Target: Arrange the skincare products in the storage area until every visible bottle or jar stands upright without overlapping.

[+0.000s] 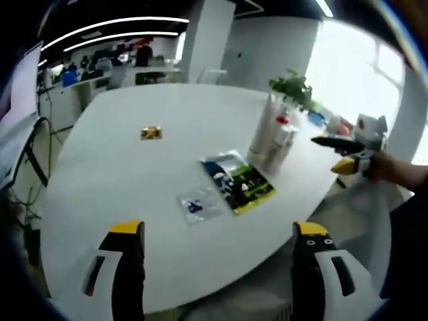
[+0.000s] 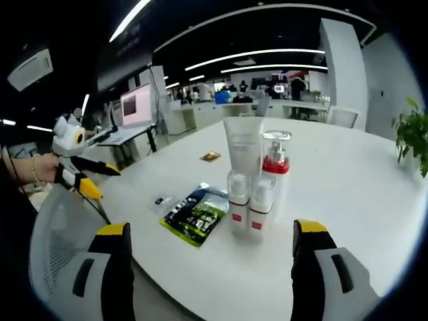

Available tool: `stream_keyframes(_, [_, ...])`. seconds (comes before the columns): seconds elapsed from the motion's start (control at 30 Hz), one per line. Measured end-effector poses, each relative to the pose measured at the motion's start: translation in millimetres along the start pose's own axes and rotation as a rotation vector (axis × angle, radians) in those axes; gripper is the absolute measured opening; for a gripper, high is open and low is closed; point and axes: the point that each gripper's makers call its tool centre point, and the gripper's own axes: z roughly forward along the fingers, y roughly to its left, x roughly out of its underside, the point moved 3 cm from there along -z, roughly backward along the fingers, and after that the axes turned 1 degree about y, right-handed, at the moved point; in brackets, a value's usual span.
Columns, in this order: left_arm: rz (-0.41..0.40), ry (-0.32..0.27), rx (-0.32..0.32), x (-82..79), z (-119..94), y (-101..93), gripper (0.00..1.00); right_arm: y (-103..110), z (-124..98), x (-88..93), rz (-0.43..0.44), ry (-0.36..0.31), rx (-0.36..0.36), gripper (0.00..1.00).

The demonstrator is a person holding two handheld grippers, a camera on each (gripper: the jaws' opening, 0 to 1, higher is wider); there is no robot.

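Both the left claw [image 1: 217, 251] and the right claw [image 2: 212, 251] stand wide at the bottom of their views, holding nothing above the white bench [image 2: 348, 194]. In the right gripper view the bottles [image 2: 255, 180] stand upright, bunched at centre frame. Just left of them lies a green packet [image 2: 196, 212], and the other claw [image 2: 83, 175] sits at far left.

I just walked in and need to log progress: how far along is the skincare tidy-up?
Looks nearly done: the tall tube, the red-collared bottle and two small bottles stand upright in a tight cluster on the white table; whether any touch, I cannot tell. In hand: nothing; the left gripper and right gripper are open. Left: probably just a check.
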Motion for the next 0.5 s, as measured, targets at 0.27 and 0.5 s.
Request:
stream_keyframes(0.27, [0.018,0.01,-0.002,-9.0,5.8,7.4,0.85,-4.6,0.0,0.5,0.018,-0.017,0.015,0.98])
stream_keyframes(0.5, [0.084,0.037,0.009,-28.1,15.5,16.1,0.85,-1.0,2.7,2.6,-0.007,-0.004,-0.001,0.99])
